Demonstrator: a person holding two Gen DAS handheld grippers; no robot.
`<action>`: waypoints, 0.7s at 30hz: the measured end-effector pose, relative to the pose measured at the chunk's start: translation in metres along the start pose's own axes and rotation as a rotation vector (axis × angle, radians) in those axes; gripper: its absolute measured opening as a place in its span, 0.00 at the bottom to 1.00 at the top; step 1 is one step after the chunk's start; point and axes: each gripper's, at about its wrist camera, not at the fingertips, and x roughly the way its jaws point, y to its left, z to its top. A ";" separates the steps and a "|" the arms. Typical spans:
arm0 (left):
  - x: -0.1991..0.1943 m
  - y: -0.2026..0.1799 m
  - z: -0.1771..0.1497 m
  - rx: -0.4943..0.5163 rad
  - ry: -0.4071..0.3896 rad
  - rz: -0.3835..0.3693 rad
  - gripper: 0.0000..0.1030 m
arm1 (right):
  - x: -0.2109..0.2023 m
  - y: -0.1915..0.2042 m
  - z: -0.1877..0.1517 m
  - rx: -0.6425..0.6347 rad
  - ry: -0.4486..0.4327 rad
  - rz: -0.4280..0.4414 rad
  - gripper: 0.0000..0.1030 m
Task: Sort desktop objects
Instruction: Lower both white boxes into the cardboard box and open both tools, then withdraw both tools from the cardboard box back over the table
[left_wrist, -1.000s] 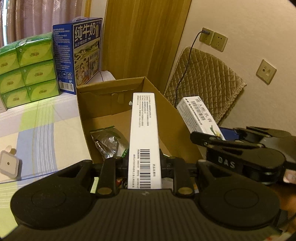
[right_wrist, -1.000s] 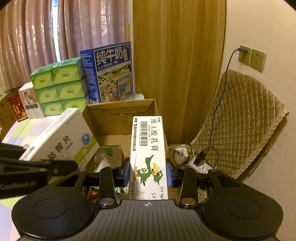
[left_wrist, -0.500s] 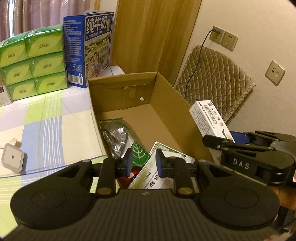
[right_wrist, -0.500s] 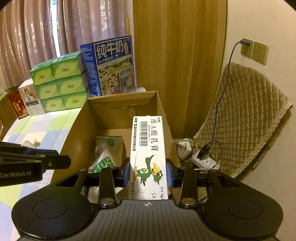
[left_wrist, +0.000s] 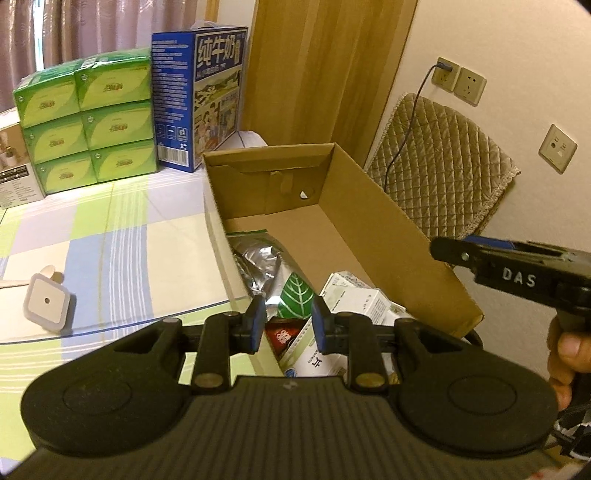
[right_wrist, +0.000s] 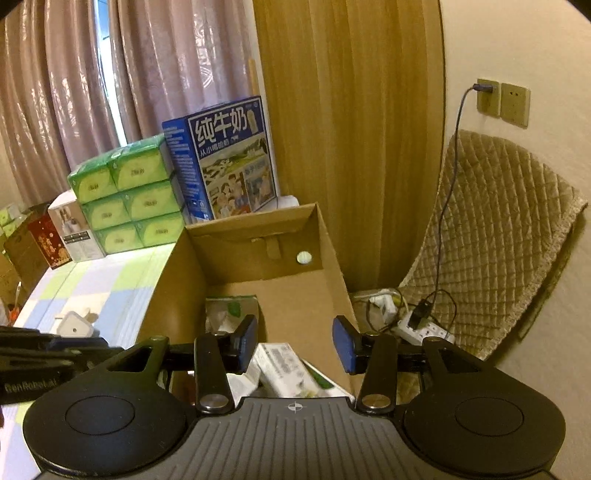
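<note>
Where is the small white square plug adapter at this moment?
The small white square plug adapter lies on the checked tablecloth, left of the open brown cardboard box in the left wrist view, apart from it.

White medicine boxes (left_wrist: 364, 302) and a foil pouch (left_wrist: 266, 266) lie in the cardboard box (left_wrist: 388, 236).

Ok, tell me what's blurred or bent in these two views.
Left wrist view: sharp, but the fisheye bows the table edge. Right wrist view: warm dim light; the white carton below the open claw is motion-smeared, and the curtains bow.
</note>
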 end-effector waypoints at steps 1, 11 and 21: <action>-0.002 0.001 -0.001 -0.001 -0.001 0.002 0.24 | -0.002 -0.001 -0.002 0.006 0.004 -0.001 0.41; -0.027 0.000 -0.011 0.007 -0.011 0.017 0.29 | -0.027 0.008 -0.019 0.017 0.013 0.017 0.42; -0.059 0.007 -0.024 0.005 -0.031 0.042 0.51 | -0.047 0.027 -0.033 0.013 0.015 0.018 0.66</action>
